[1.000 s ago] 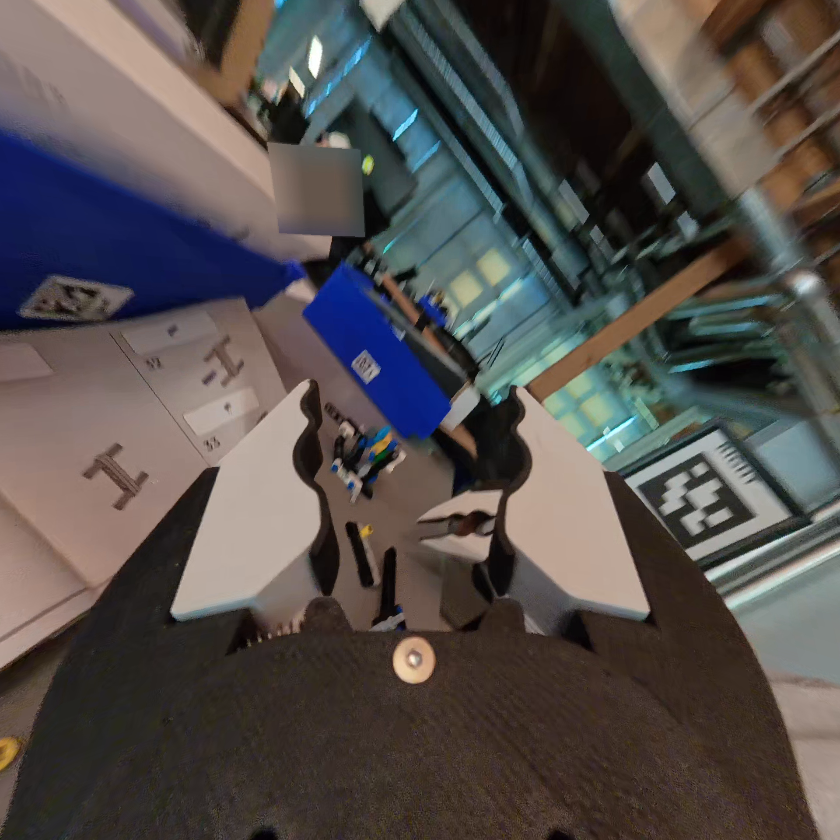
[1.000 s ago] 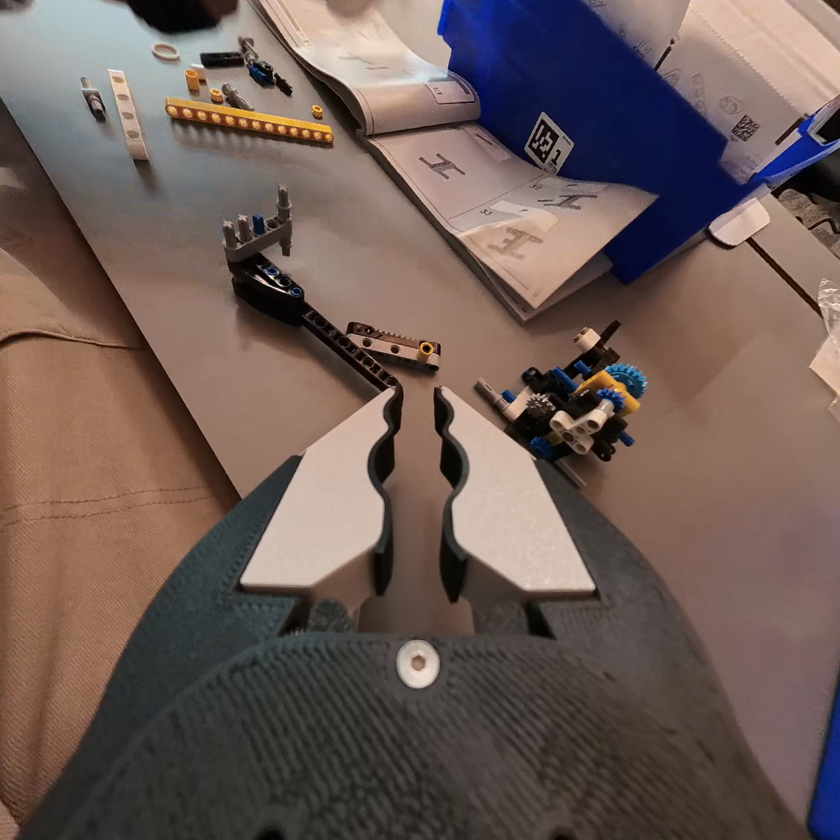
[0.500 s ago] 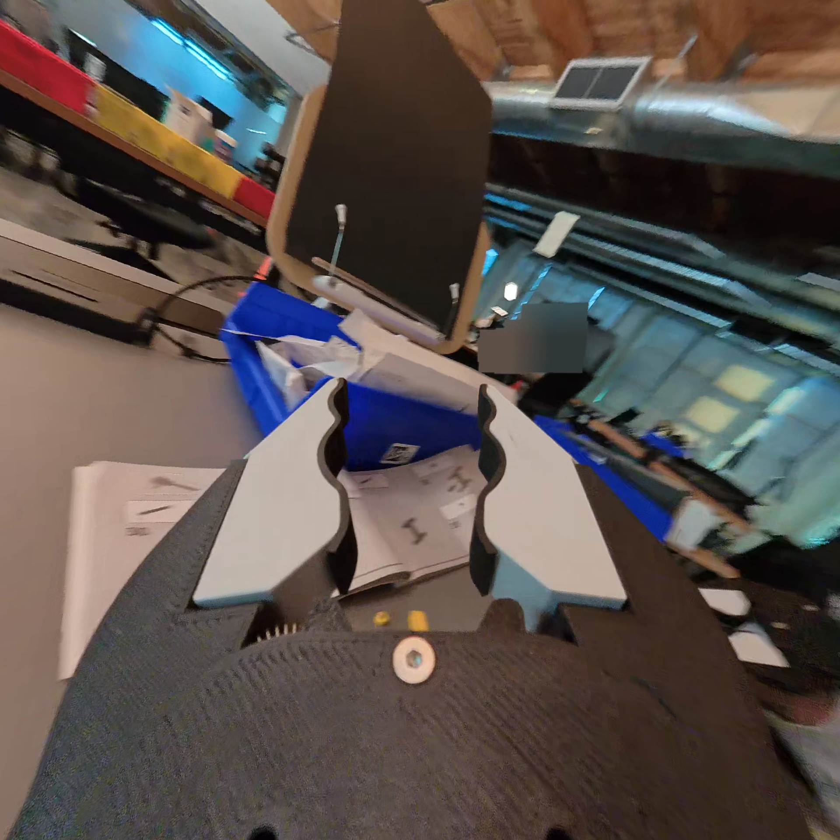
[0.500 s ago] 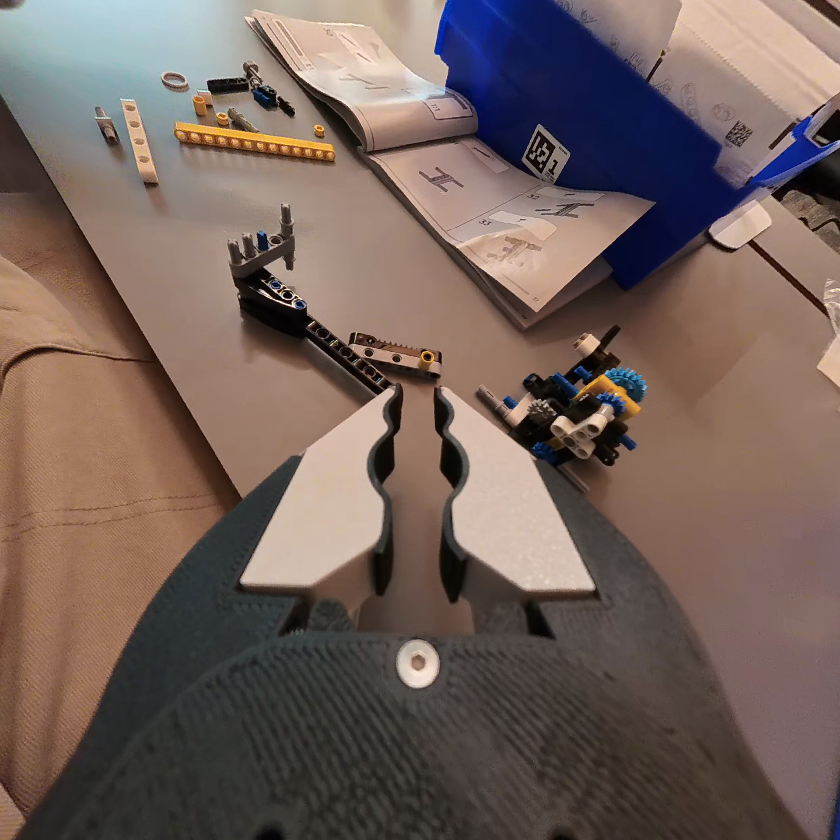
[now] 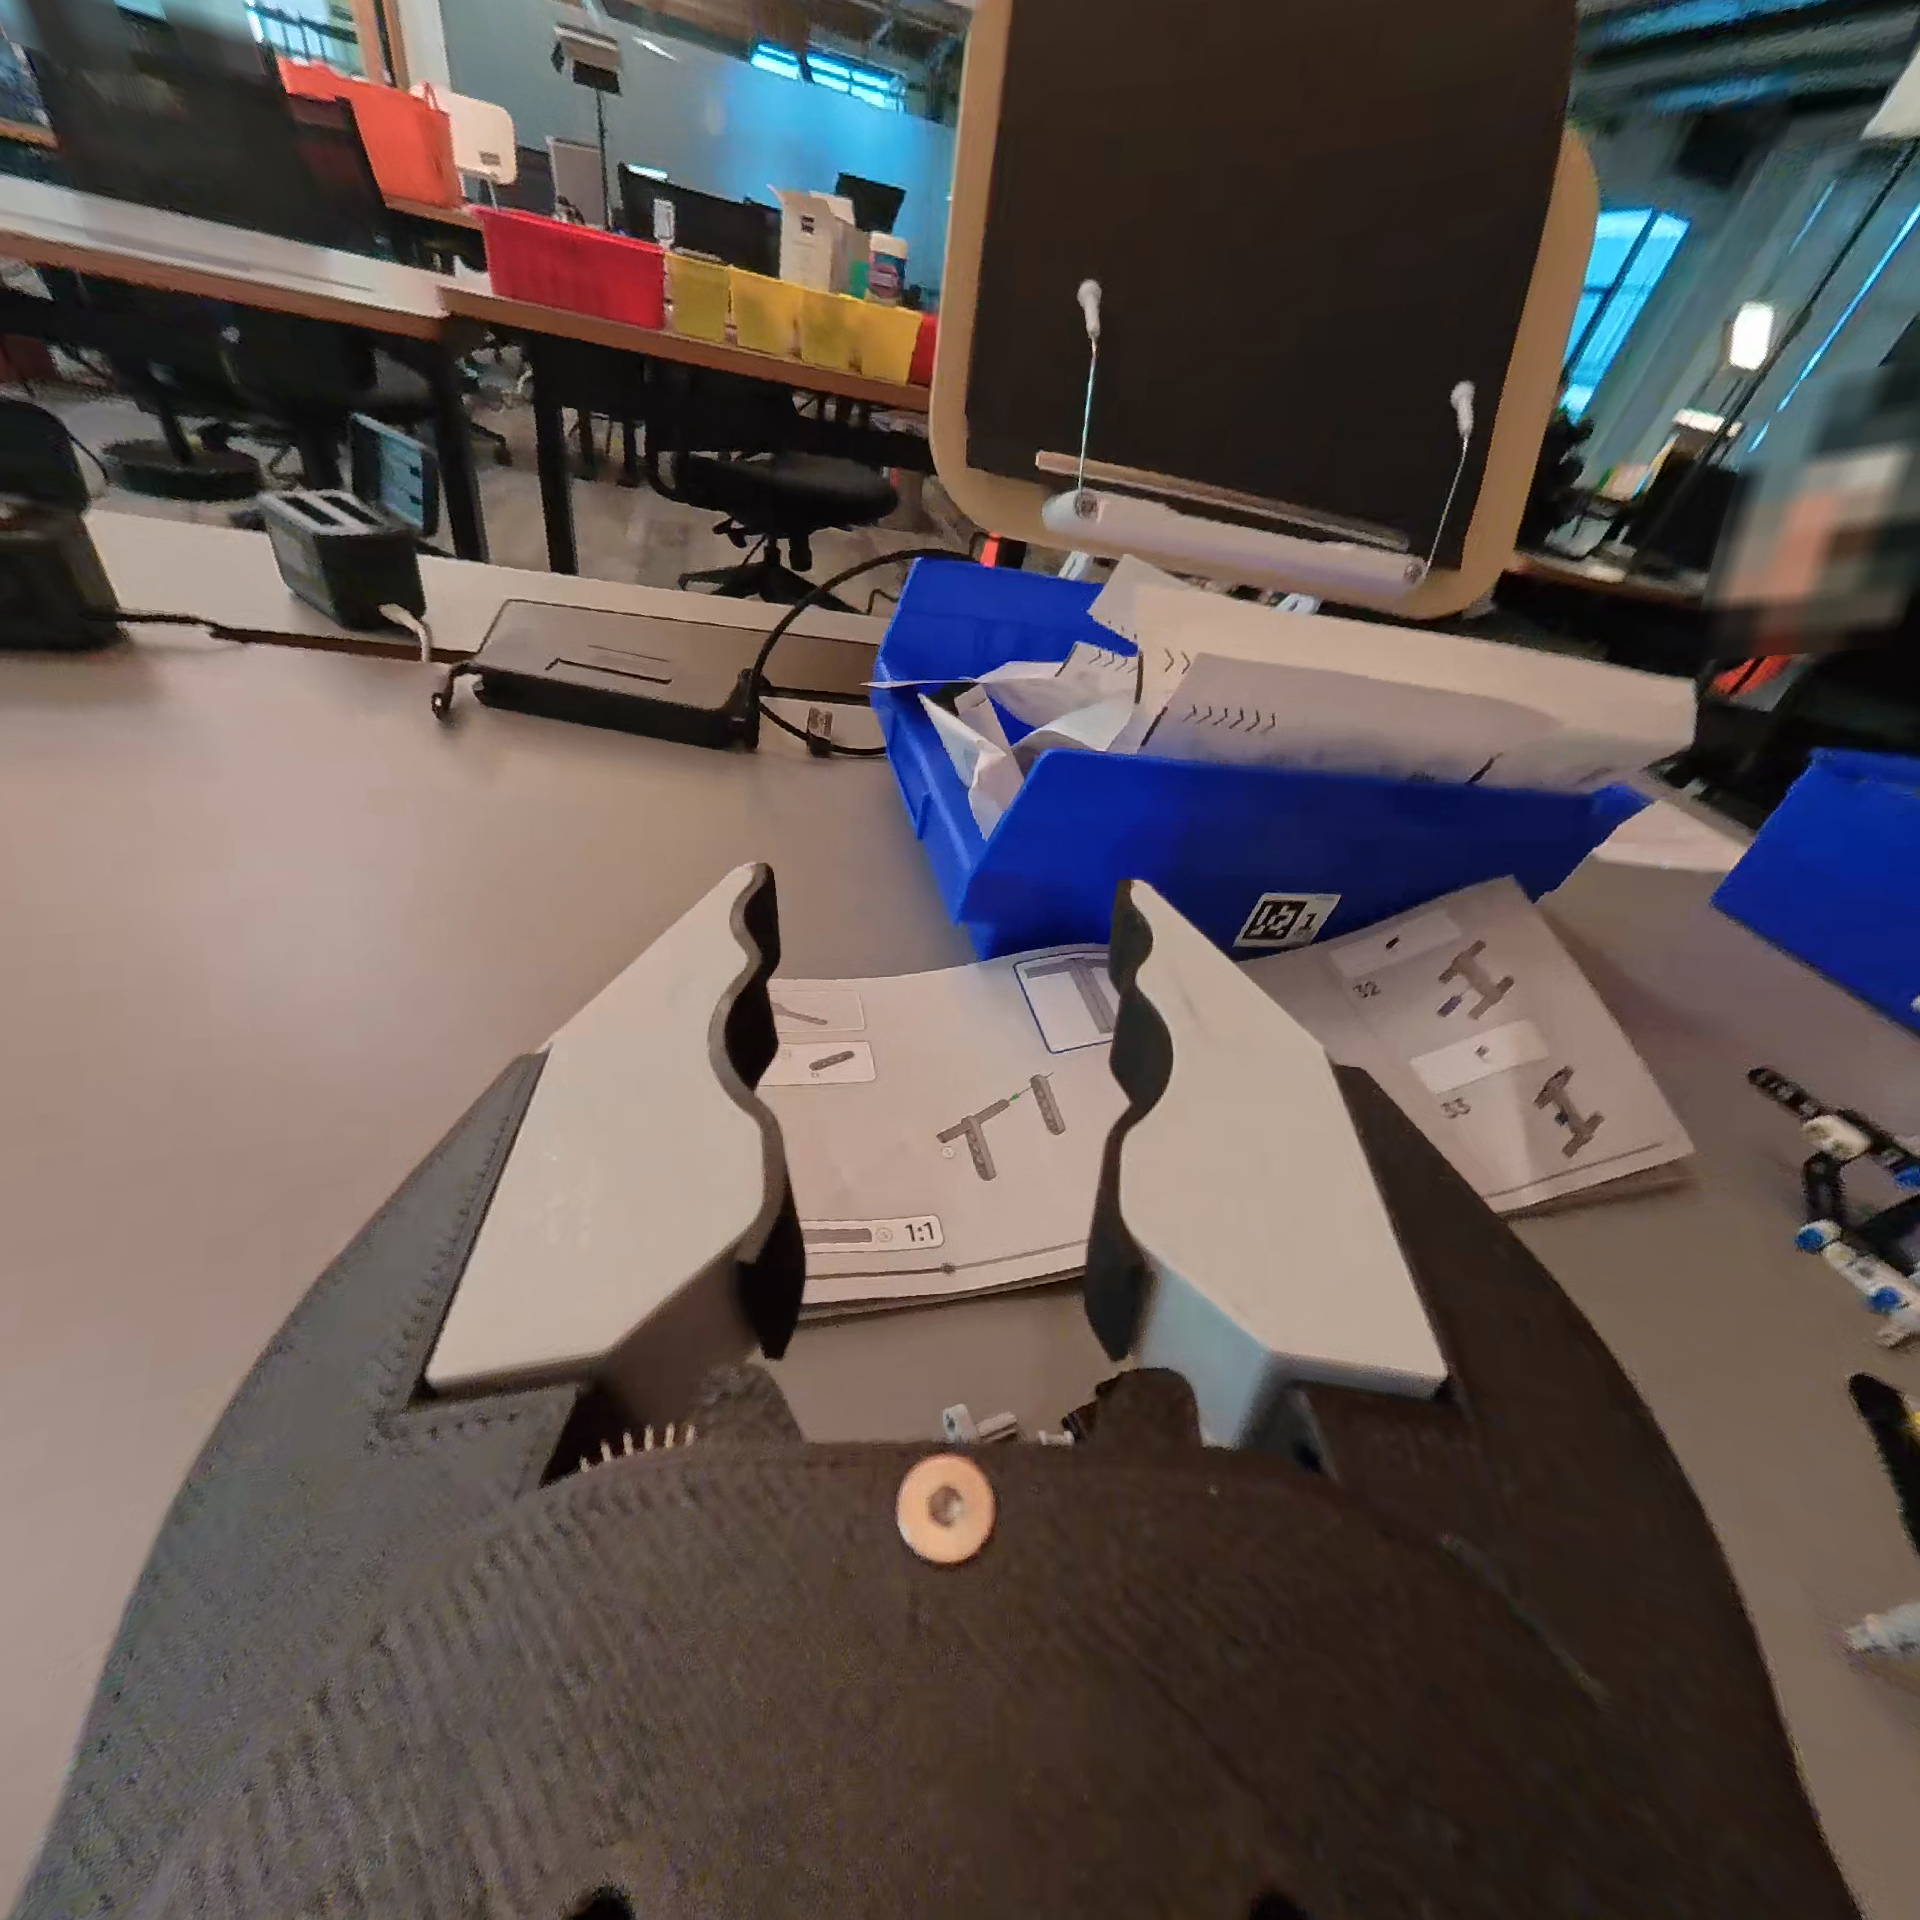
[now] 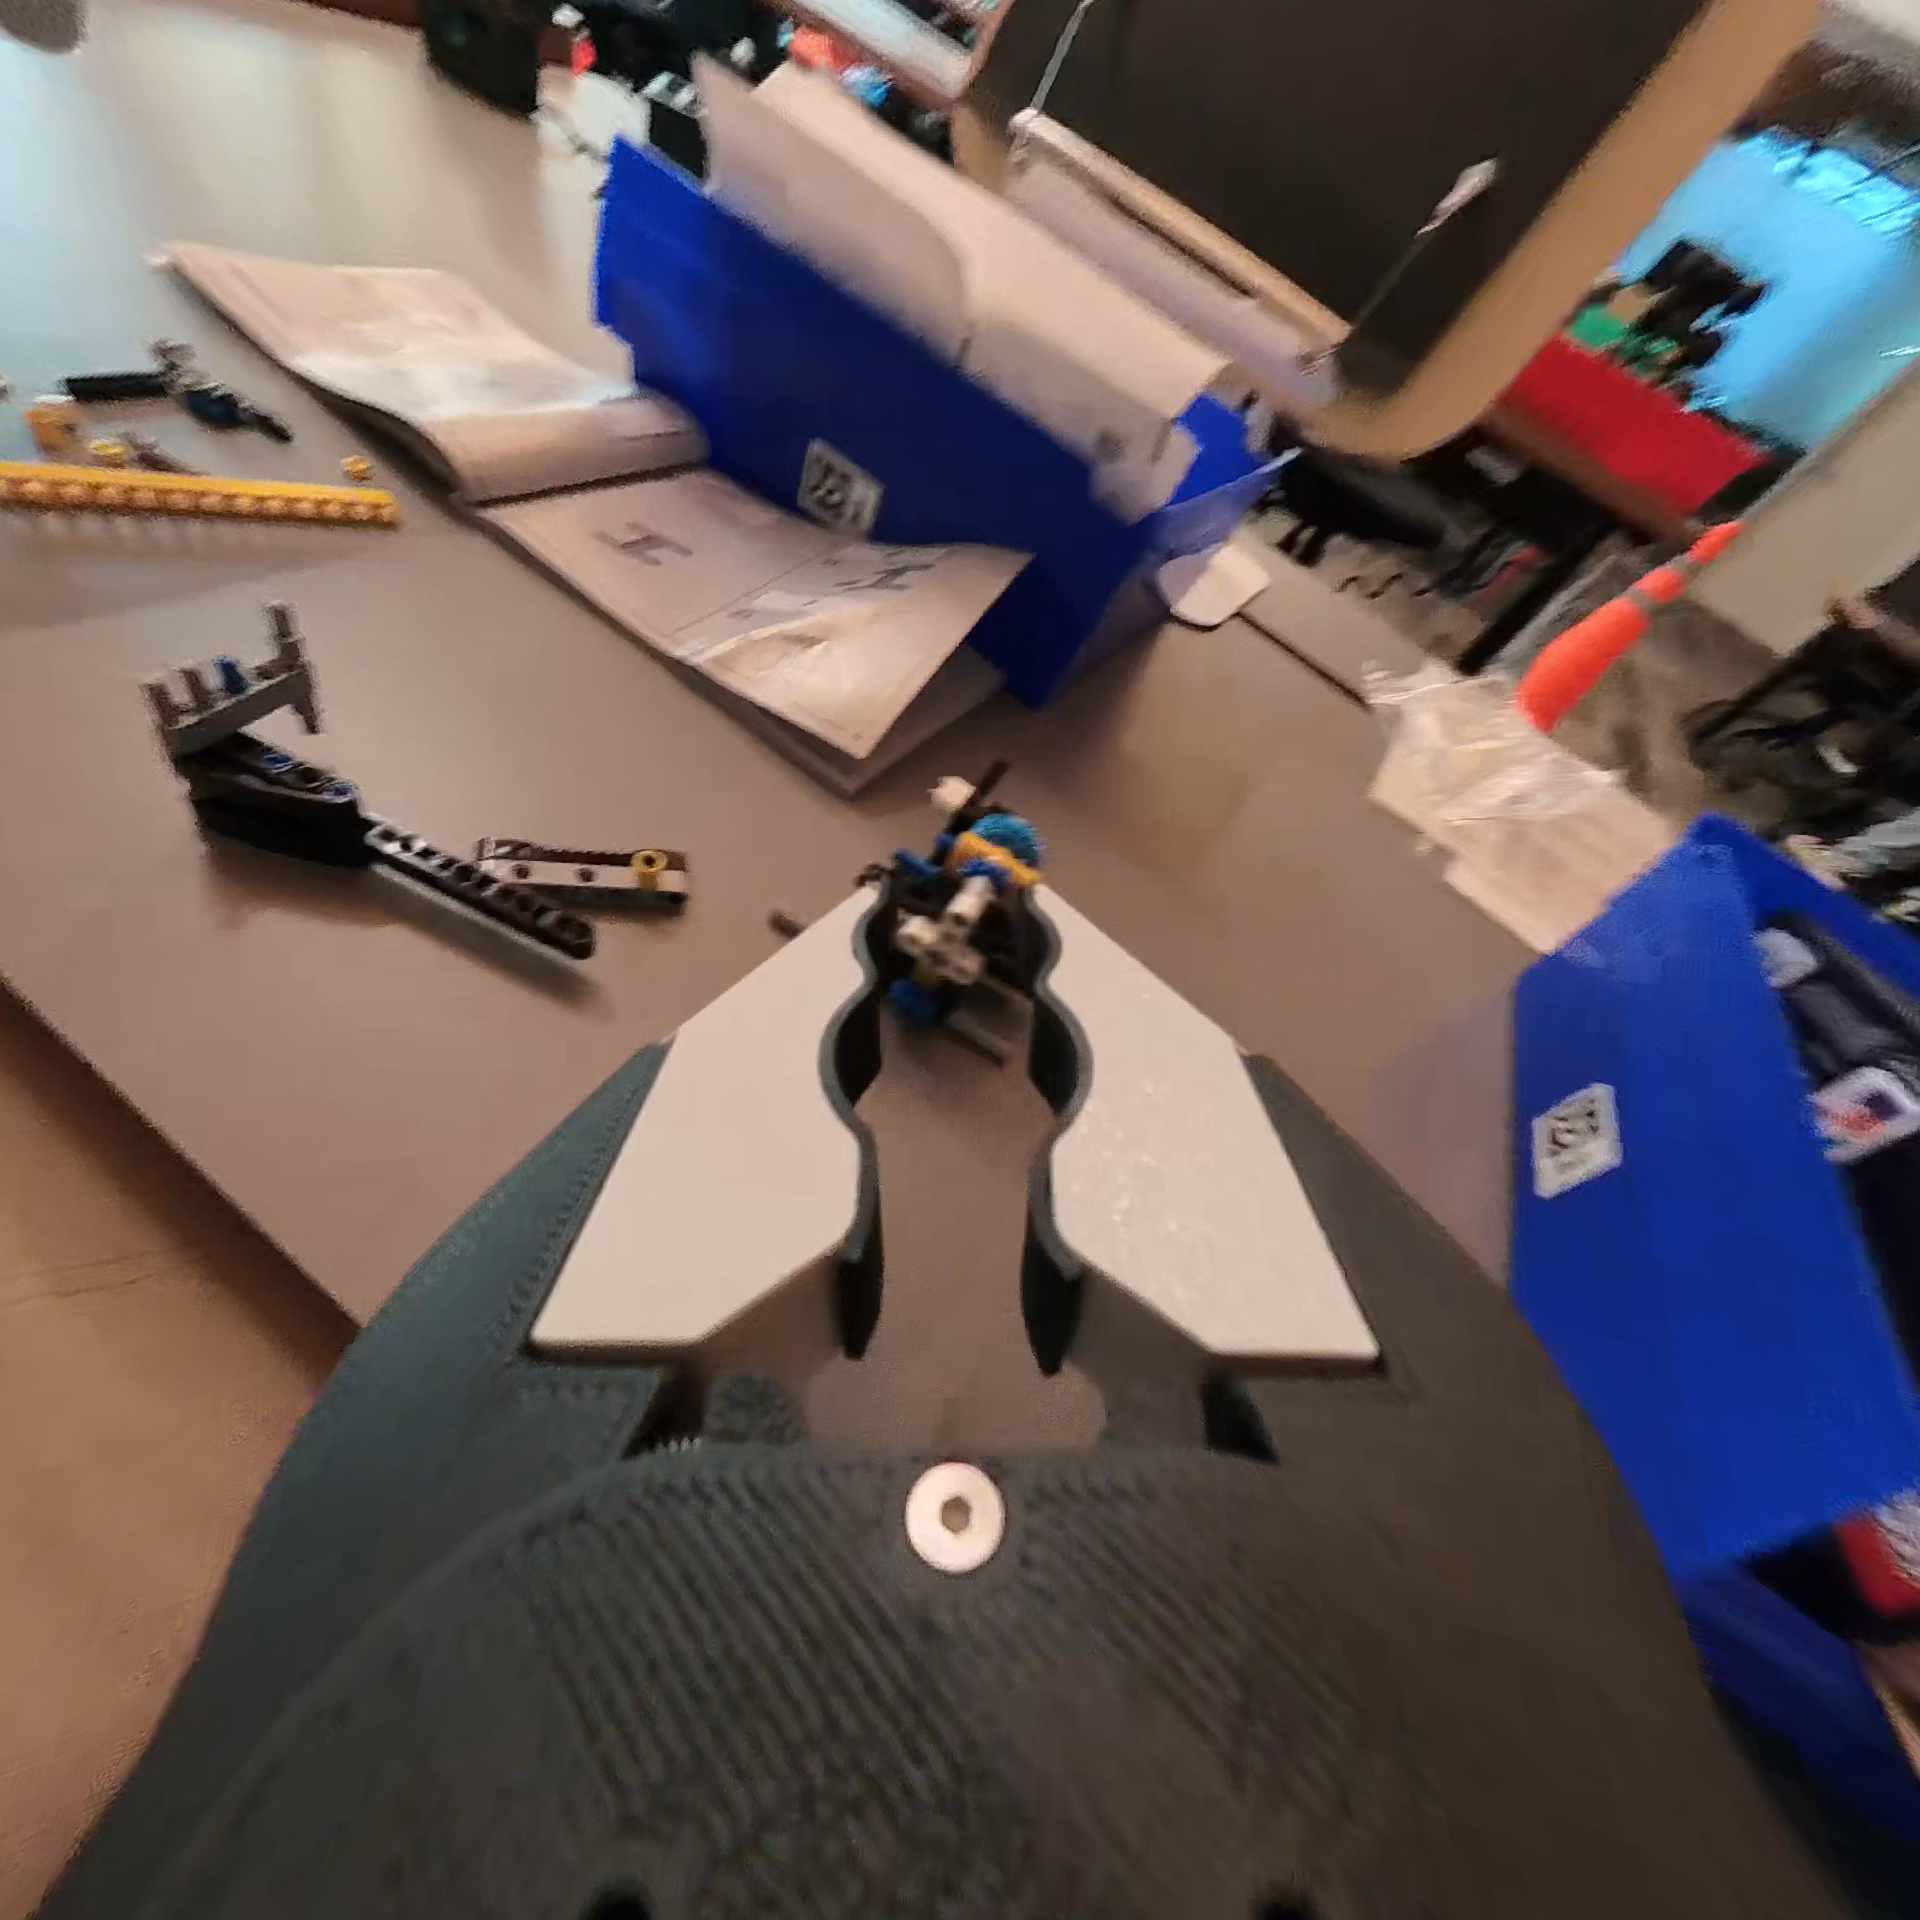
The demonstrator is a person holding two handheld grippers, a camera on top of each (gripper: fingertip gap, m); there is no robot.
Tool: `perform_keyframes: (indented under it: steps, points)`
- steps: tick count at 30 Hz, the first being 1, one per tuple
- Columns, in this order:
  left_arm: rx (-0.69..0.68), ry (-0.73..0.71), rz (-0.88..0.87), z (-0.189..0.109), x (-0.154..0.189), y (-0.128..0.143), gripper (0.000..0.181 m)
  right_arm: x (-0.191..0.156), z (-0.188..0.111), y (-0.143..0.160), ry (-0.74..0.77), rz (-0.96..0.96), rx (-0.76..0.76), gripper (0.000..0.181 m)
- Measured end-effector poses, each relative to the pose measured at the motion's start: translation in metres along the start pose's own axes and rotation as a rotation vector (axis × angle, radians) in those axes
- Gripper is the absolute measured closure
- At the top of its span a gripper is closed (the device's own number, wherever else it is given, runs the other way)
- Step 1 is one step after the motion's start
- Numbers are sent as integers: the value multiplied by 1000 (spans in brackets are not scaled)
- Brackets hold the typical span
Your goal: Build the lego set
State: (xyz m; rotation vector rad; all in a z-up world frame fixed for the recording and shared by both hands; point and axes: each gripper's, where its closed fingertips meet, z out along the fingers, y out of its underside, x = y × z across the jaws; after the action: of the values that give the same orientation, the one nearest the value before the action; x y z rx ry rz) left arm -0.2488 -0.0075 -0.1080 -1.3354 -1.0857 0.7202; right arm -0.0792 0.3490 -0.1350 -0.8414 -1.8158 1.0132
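Lego sub-assembly (image 6: 961, 914) sits on the counter (image 6: 312, 1039), framed between the right gripper (image 6: 956, 935)'s parted jaws, not visibly clamped. Left gripper (image 5: 940, 914) hangs open over the instruction booklet (image 5: 935, 1122). Loose beams remain; the build looks far from finished.

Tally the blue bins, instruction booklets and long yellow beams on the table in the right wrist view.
Blue bins: 2
Instruction booklet: 1
Long yellow beam: 1
Total: 4
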Motion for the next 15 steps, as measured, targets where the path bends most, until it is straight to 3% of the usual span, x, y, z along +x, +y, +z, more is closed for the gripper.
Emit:
perform_keyframes:
  steps: [2, 4, 5, 9, 13, 15]
  points:
    - [3, 4, -24, -1, -4, 0, 132, 18, -7, 2, 60, 38, 23, 153]
    - [-2, 29, 23, -3, -2, 0, 172, 35, -8, 11, 104, 121, 19, 139]
    - [6, 36, 51, -4, 0, -1, 181, 40, -8, 15, 115, 162, 17, 133]
    - [36, -20, 100, -5, -2, -4, 181, 48, -8, 21, 124, 243, 25, 121]
    - [28, -30, 126, -4, 0, -1, 181, 54, -11, 20, 182, 215, 34, 119]
    - [29, -45, 125, -2, -1, -1, 181, 59, -11, 20, 231, 196, 38, 128]
